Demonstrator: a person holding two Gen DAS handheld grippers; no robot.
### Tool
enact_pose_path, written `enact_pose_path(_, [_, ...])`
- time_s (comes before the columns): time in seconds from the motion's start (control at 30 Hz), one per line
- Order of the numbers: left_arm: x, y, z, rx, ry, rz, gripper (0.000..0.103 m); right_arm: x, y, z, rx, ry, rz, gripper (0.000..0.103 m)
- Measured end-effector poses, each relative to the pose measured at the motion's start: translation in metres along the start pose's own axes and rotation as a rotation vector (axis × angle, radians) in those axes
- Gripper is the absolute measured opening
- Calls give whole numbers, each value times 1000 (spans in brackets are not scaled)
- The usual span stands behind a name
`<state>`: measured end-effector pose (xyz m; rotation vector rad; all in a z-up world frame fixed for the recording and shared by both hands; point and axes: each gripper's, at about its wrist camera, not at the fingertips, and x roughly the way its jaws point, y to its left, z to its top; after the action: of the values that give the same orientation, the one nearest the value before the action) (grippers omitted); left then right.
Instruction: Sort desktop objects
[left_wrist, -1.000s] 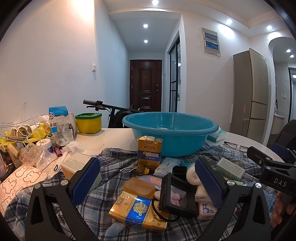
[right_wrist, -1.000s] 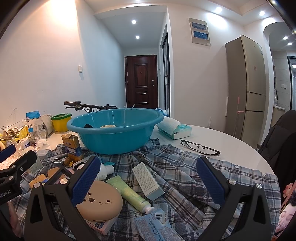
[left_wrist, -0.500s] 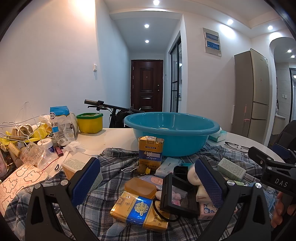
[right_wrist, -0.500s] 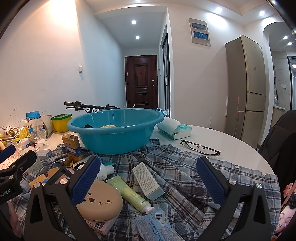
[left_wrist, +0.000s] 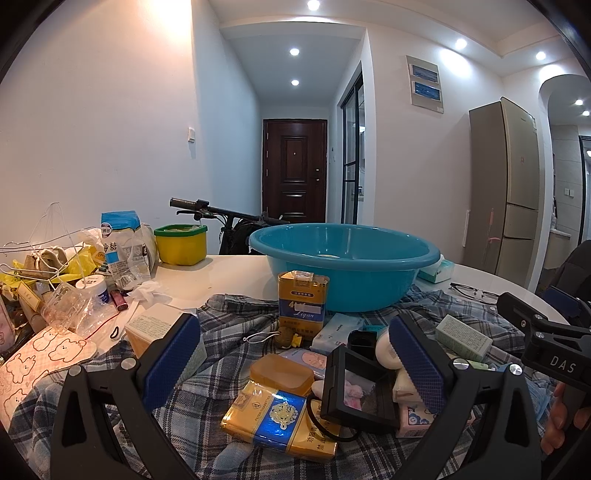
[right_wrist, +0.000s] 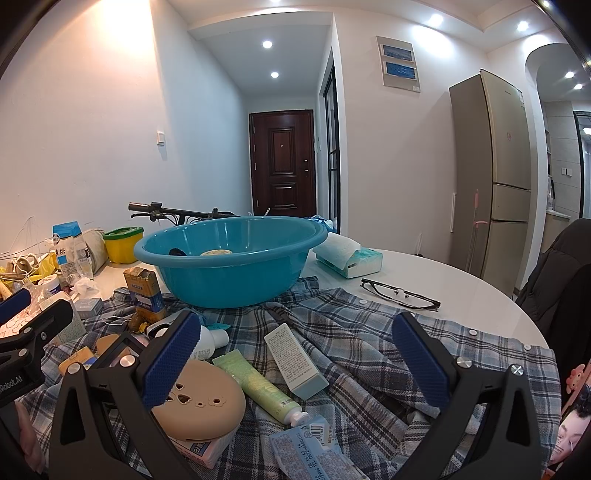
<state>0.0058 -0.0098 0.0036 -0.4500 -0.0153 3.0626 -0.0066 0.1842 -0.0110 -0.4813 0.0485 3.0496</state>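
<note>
A teal basin (left_wrist: 343, 266) stands on a plaid shirt (right_wrist: 369, 332) on the white table; it also shows in the right wrist view (right_wrist: 229, 262). My left gripper (left_wrist: 295, 363) is open and empty above a flat yellow-blue cigarette pack (left_wrist: 280, 421), an amber soap bar (left_wrist: 282, 374) and a black box (left_wrist: 360, 391). An upright yellow carton (left_wrist: 303, 302) stands behind them. My right gripper (right_wrist: 295, 363) is open and empty above a white box (right_wrist: 295, 358), a green tube (right_wrist: 258, 384) and a tan round case (right_wrist: 201, 398).
Glasses (right_wrist: 400, 293) and a tissue pack (right_wrist: 347, 254) lie right of the basin. A yellow tub (left_wrist: 181, 243), a sugar bag (left_wrist: 122, 243), wire hangers and small clutter fill the table's left side. A fridge (right_wrist: 495, 177) stands at the right wall.
The left wrist view has shifted very slightly, so objects sit a little to the right. Both grippers stay open and nothing on the table has moved.
</note>
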Motion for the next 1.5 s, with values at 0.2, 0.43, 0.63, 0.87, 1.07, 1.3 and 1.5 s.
enact_pose_path(0.2, [0, 0, 0, 0, 0, 0, 103, 0, 0, 0, 0, 0, 0, 103])
enact_pose_path(0.43, [0, 0, 0, 0, 0, 0, 103, 0, 0, 0, 0, 0, 0, 103])
enact_pose_path(0.63, [0, 0, 0, 0, 0, 0, 103, 0, 1, 0, -1, -1, -4, 103])
enact_pose_path(0.87, [0, 0, 0, 0, 0, 0, 103, -1, 2, 1, -8, -3, -5, 103])
enact_pose_path(1.07, [0, 0, 0, 0, 0, 0, 103, -1, 3, 1, -9, -3, -5, 103])
enact_pose_path(1.3, [0, 0, 0, 0, 0, 0, 103, -1, 3, 1, -8, -4, -5, 103])
enact_pose_path(1.5, [0, -1, 0, 0, 0, 0, 103, -1, 3, 1, -8, -5, -5, 103])
